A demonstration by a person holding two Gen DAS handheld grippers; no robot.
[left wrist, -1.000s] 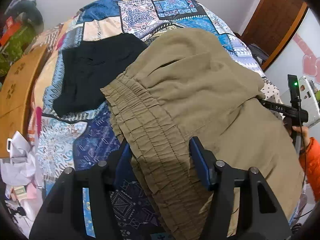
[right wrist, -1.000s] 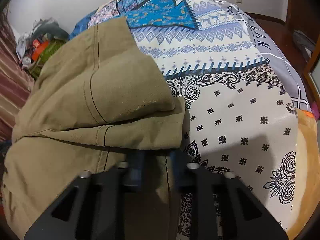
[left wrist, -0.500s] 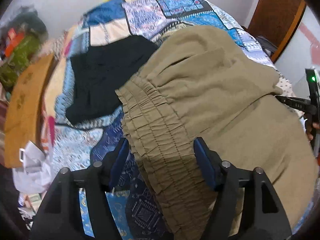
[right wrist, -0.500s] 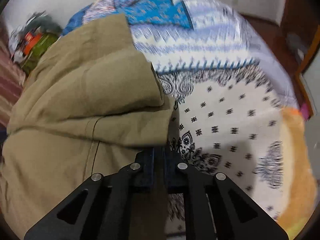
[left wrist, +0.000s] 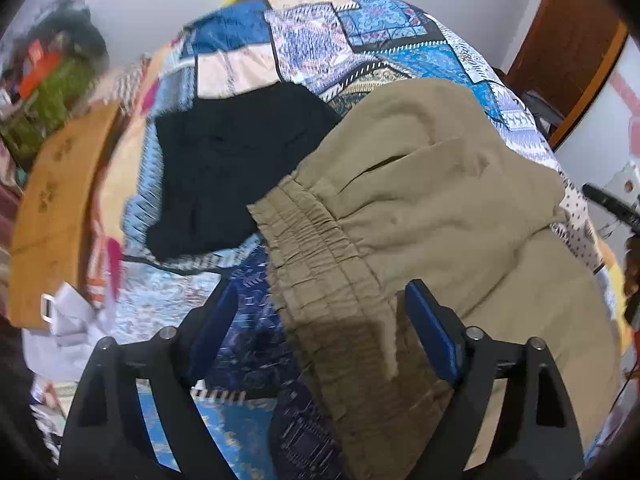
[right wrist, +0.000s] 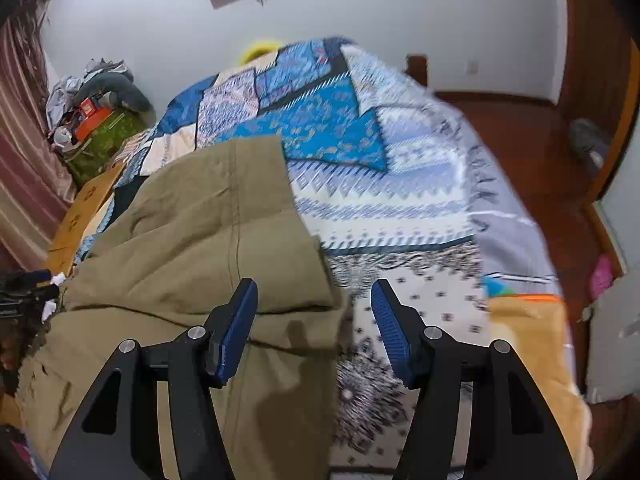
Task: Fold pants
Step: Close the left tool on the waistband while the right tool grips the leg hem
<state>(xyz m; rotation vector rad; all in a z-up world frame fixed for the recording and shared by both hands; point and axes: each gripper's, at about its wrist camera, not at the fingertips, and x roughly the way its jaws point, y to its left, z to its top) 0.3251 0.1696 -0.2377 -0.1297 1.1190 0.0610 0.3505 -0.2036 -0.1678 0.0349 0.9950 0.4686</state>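
Observation:
Olive-khaki pants (left wrist: 420, 216) lie folded on a patterned blue quilt (left wrist: 352, 36), their gathered elastic waistband (left wrist: 320, 264) toward me in the left wrist view. My left gripper (left wrist: 320, 320) is open, its blue pads (left wrist: 430, 332) straddling the waistband above it. In the right wrist view the pants (right wrist: 192, 248) show their folded leg end with a seam. My right gripper (right wrist: 314, 320) is open and empty, raised above the pants' right edge.
A black garment (left wrist: 236, 164) lies on the quilt left of the pants. A wooden board (left wrist: 52, 200) and clutter (right wrist: 96, 120) stand at the bed's left side. Wooden floor (right wrist: 520, 140) and a door lie right of the bed.
My right gripper opened, let go of the pants' edge and lifted back, tilting up. My left gripper stayed open and drew back a little, over the waistband.

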